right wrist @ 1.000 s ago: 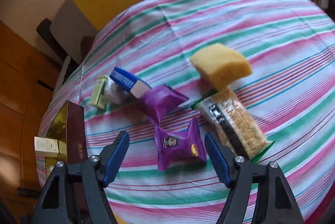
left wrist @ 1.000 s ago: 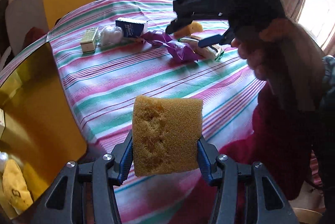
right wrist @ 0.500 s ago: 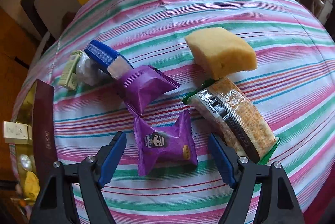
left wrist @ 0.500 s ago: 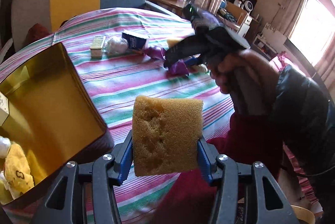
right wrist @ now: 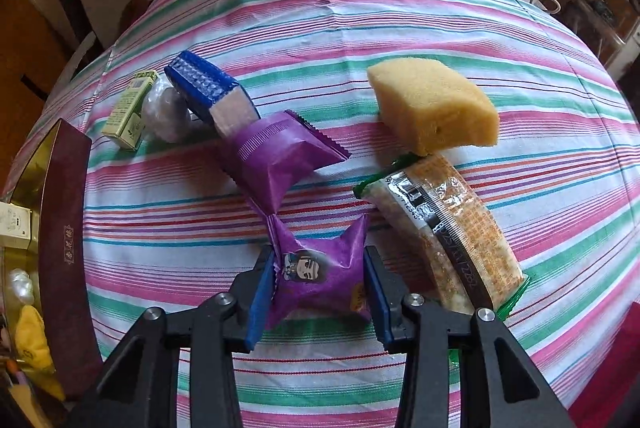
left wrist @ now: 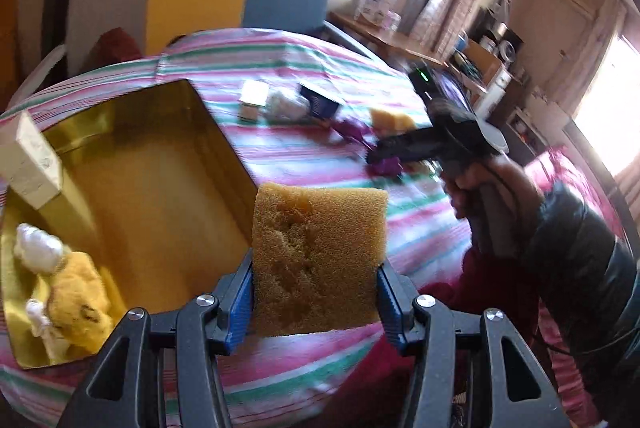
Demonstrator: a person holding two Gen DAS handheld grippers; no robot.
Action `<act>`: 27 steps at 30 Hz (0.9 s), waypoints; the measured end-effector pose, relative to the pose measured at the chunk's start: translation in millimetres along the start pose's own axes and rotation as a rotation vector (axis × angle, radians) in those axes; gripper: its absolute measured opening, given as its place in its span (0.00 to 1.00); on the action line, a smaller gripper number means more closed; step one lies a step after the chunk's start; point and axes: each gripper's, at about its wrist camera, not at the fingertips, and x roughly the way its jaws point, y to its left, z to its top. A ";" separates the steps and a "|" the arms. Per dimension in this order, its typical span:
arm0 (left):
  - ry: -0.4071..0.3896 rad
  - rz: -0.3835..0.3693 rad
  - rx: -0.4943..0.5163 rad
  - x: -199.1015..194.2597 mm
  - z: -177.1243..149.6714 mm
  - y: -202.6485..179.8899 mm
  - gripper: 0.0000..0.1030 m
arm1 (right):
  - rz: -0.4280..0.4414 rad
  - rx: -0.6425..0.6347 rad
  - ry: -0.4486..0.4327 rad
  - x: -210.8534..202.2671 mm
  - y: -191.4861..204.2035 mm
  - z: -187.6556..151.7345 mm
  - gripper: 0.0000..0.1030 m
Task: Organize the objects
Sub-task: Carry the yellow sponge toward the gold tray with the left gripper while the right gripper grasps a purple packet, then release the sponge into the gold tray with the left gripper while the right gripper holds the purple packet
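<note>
Left hand-held gripper (left wrist: 316, 302): clamped on the brown sponge (left wrist: 318, 260), which stands upright between the blue pads.
Change on the left: a second ago the sponge hung over bare striped cloth; now the gold box (left wrist: 132, 164) fills the left of the view, its near-right corner just beside the sponge.
Box contents: a yellow plush toy (left wrist: 76, 304), a white wrapped piece (left wrist: 38, 250), and a white carton (left wrist: 30, 160) leaning at the far left.
Right hand-held gripper (right wrist: 318, 288): half a second ago it stood wide around the purple snack packet (right wrist: 320, 274); now it has narrowed and the pads press the packet's sides.
Still on the bench (right wrist: 360, 8): pale sponge wedge (right wrist: 432, 104), cereal bar (right wrist: 444, 228), second purple packet (right wrist: 276, 158), blue box (right wrist: 210, 94), green carton (right wrist: 128, 110).
Meaning: likely the sponge drops into the box next, the packet after it.
</note>
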 end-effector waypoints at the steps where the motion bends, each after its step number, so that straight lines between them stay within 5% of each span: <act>1: -0.008 0.006 -0.014 -2.9 1.8 6.0 0.52 | -0.005 -0.006 0.001 0.1 0.3 -0.1 0.42; 11: -0.046 0.182 -0.196 -13.3 43.4 110.9 0.52 | -0.005 0.003 0.026 0.6 -5.6 -4.3 0.44; 27: 0.073 0.413 -0.333 92.5 100.3 226.3 0.54 | -0.044 -0.075 0.012 -8.5 2.9 -8.7 0.44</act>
